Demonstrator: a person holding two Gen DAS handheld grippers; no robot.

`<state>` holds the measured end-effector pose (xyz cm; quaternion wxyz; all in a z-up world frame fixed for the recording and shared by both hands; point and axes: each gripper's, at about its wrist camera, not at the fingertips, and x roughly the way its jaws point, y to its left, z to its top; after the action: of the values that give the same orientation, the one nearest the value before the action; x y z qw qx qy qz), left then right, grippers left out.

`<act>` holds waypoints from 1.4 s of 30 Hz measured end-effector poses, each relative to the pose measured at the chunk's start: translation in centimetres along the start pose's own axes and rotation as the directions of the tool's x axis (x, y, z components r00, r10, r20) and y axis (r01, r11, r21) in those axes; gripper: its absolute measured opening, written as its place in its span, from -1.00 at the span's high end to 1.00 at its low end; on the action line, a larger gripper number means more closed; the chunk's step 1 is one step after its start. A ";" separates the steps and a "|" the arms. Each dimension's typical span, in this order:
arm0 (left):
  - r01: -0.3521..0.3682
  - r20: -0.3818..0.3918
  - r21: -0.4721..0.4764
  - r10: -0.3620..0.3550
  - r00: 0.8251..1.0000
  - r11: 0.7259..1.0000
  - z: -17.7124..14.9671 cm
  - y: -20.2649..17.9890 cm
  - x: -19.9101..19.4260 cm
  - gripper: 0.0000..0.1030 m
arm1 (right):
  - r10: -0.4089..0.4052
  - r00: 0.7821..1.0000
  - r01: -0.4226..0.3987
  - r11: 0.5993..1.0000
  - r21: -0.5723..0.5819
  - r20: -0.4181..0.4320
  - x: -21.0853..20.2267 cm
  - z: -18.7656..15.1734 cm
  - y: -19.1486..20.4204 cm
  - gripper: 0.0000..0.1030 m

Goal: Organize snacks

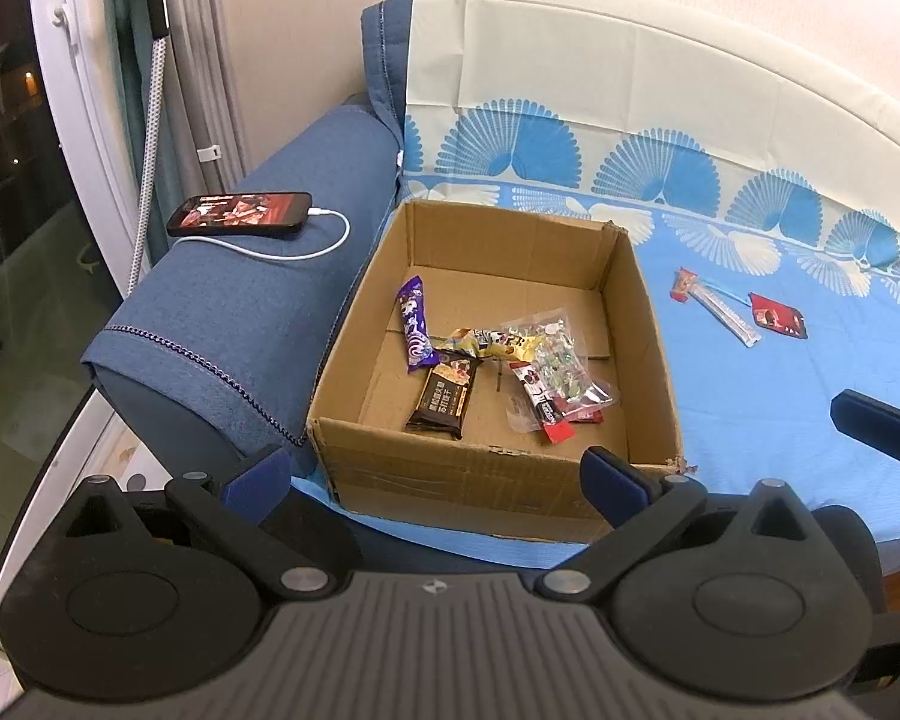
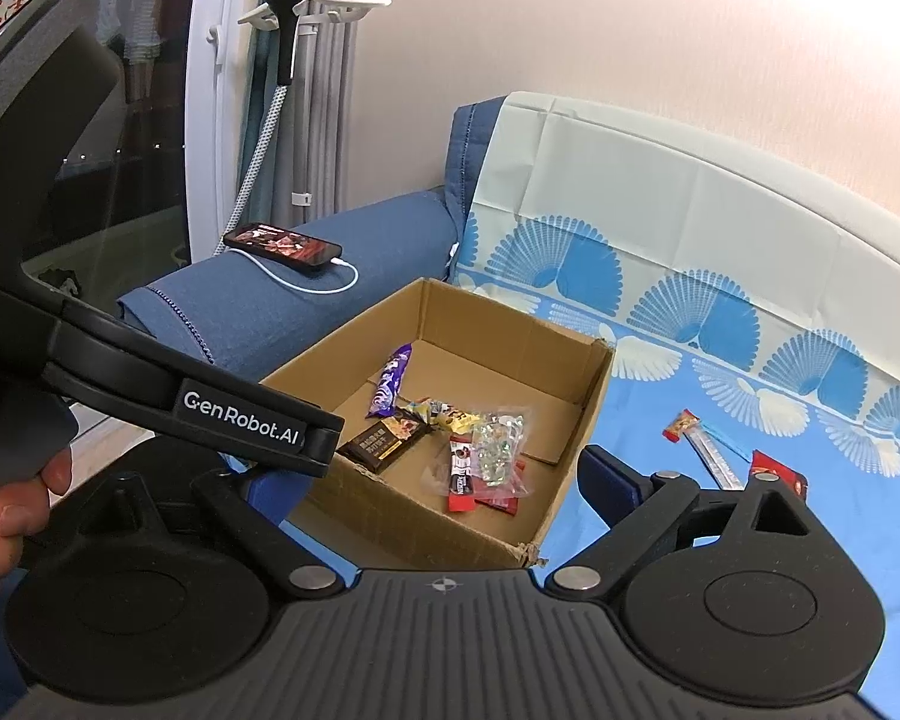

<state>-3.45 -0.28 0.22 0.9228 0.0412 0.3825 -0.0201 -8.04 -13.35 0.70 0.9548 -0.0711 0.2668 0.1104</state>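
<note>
Inside cardboard box (image 1: 624, 324), purple wrapper (image 1: 414, 324), brown bar (image 1: 444, 399), clear candy bag (image 1: 561, 363)

One cardboard box (image 1: 642, 324), one phone (image 1: 240, 213), two tools (image 1: 435, 474).

Left gripper (image 1: 435, 477) fingers spread wide, empty, right gripper (image 2: 444, 483) likewise, side by side
</note>
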 end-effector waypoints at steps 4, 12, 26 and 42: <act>0.000 -0.002 0.000 0.000 1.000 1.000 0.0 0.0 0.0 -0.99 | -0.001 1.000 0.001 1.000 0.000 -0.001 0.0 0.0 0.0 -0.86; -0.001 -0.013 0.006 0.001 1.000 1.000 0.0 -0.1 0.2 -0.99 | 0.002 1.000 -0.001 1.000 0.007 -0.012 0.2 0.0 0.1 -0.87; 0.001 -0.031 0.009 0.000 1.000 1.000 0.0 -0.2 0.4 -0.99 | 0.004 1.000 -0.003 1.000 0.015 -0.028 0.5 0.1 -0.1 -0.88; 0.000 -0.057 0.014 0.001 0.998 1.000 -0.2 -0.4 1.1 -0.99 | 0.013 0.999 -0.012 1.000 0.028 -0.052 1.3 -0.1 -0.4 -0.90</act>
<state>-2.87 -0.70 -0.73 0.9112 0.0482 0.4085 -0.0214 -6.96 -13.51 -0.07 0.9476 -0.0592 0.2937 0.1109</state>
